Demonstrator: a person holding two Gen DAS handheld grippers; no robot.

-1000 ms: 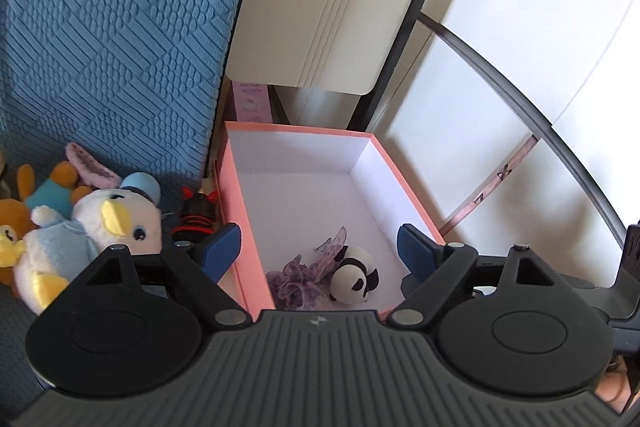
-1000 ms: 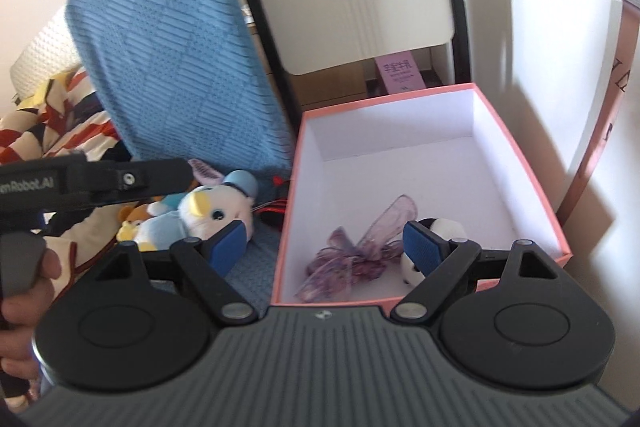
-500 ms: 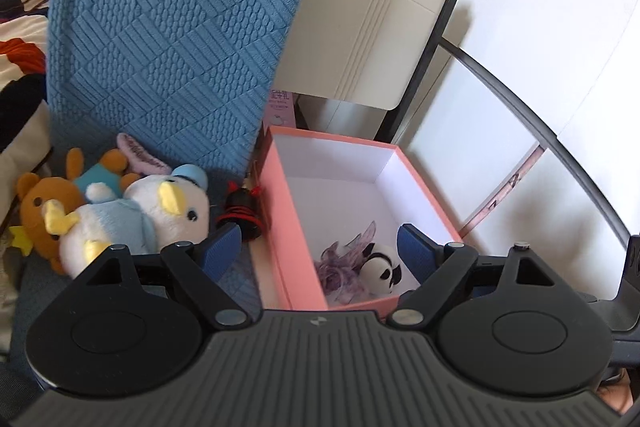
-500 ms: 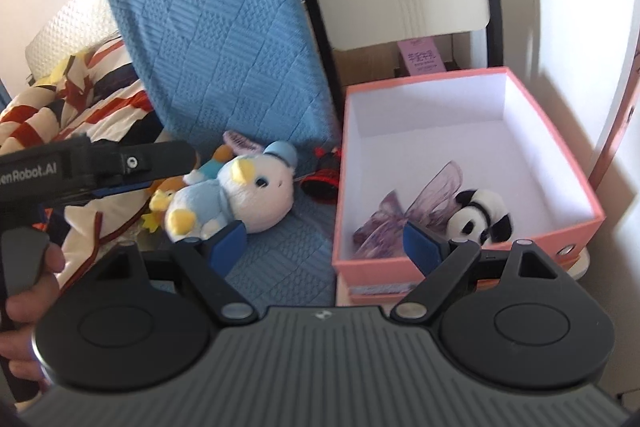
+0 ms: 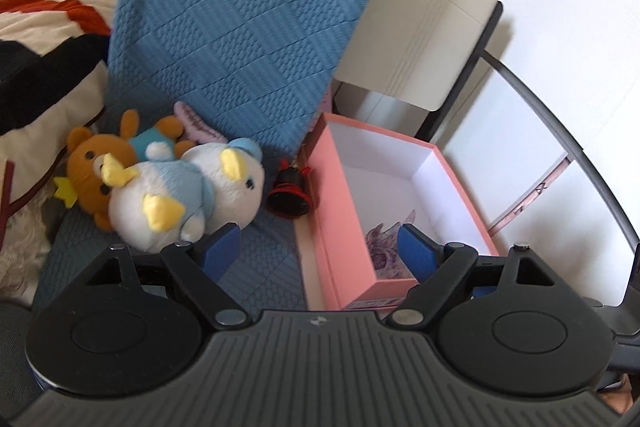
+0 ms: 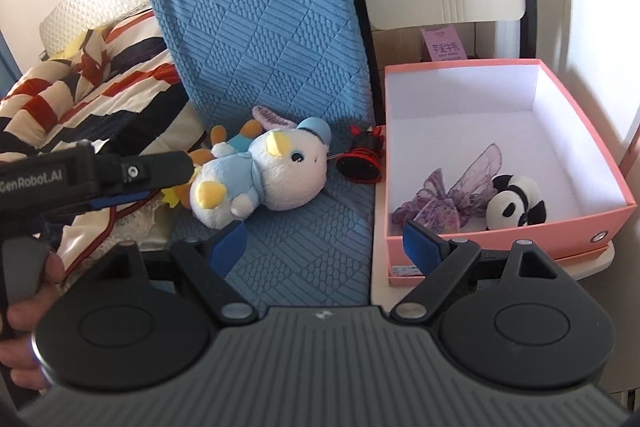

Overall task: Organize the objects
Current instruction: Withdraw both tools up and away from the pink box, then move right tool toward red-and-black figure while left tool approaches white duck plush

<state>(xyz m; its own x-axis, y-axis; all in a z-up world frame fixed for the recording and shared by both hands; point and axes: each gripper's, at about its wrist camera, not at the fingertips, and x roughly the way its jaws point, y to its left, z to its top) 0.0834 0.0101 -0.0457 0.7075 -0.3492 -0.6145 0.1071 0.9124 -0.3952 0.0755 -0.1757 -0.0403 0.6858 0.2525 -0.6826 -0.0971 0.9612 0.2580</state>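
Observation:
A pink box (image 6: 600, 163) stands right of a blue cushion seat (image 6: 304, 247); it shows in the left wrist view (image 5: 340, 211) too. Inside lie a purple fabric butterfly (image 6: 452, 195) and a small panda plush (image 6: 516, 203). On the seat lie a white-and-blue duck plush (image 6: 260, 179) (image 5: 188, 195), a brown bear plush (image 5: 88, 167), and a small black-and-red toy (image 6: 360, 163) (image 5: 290, 191). My left gripper (image 5: 320, 251) is open and empty above the seat and box edge. My right gripper (image 6: 324, 239) is open and empty, in front of the seat.
A blue quilted cushion (image 6: 256, 11) leans behind the toys. A striped blanket (image 6: 92, 95) lies at the left. A beige chair back (image 5: 424, 35) and a pink carton (image 6: 442, 45) stand behind the box. The left gripper's body (image 6: 92, 175) crosses the right wrist view's left side.
Both grippers have pulled back and shifted left from over the box. The toys on the seat and the blanket have come into view. Both stay open and empty.

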